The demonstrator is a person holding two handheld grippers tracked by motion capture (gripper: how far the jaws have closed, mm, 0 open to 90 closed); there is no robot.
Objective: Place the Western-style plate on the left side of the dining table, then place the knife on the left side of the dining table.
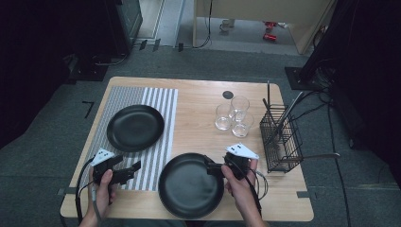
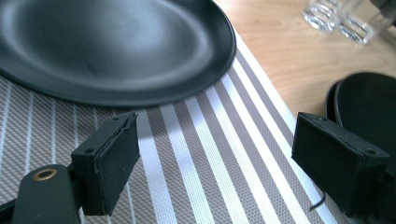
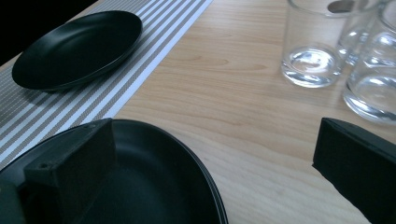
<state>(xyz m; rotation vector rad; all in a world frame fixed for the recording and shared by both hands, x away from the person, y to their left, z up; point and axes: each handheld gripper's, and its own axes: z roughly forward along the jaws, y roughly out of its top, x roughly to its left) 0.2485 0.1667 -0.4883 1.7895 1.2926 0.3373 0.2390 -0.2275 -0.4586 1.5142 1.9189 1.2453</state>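
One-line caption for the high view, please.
Two hand-held claws, left and right, open beside a near black plate; another plate sits on a striped mat.

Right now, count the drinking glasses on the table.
3. The glasses stand clustered beside the wire basket: left glass, back glass, front glass.

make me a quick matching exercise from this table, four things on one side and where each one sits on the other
Things:
1. far black plate
2. near black plate
3. drinking glasses
4. wire basket

Places:
a. at the table's right edge
b. bare wood at the near edge, by the right claw
c. on the striped mat
d. clustered on bare wood, left of the basket

Pairs: 1-c, 2-b, 3-d, 4-a
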